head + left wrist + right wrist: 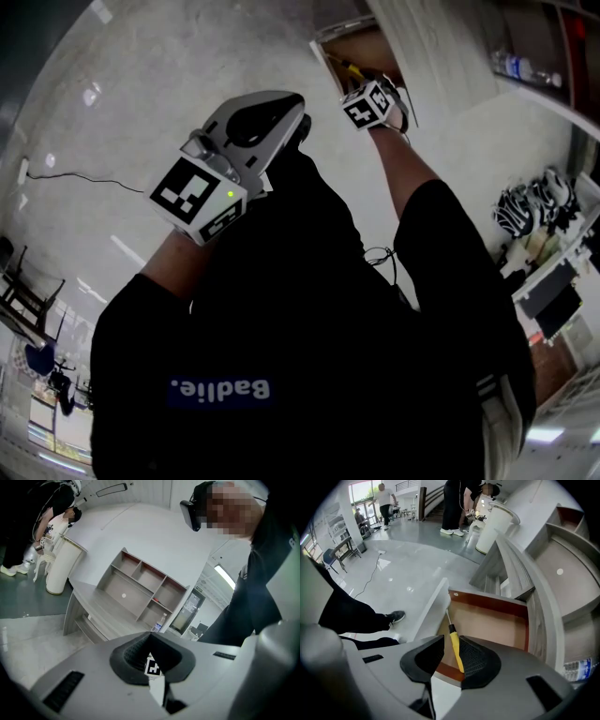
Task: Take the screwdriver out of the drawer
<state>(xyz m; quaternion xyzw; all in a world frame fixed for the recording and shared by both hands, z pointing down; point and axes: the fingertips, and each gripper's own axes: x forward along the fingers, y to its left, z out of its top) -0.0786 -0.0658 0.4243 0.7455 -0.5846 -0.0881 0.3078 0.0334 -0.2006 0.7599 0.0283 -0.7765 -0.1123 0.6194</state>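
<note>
1. Currently the right gripper (450, 641) has its jaws apart over the open drawer (487, 598). The screwdriver (456, 651) lies inside along the drawer's left wall, unclamped.
2. The handle sits close to one jaw, so closing could roll it or grip it crooked.
3. The other jaw may knock the drawer wall.
4. The left gripper (152, 656) is raised, open and empty.

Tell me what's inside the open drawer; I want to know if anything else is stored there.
A yellow-handled screwdriver lies along one side wall of the drawer; the rest of the visible floor is bare wood. The right gripper covers the drawer's near end, so that part is unseen.
</note>
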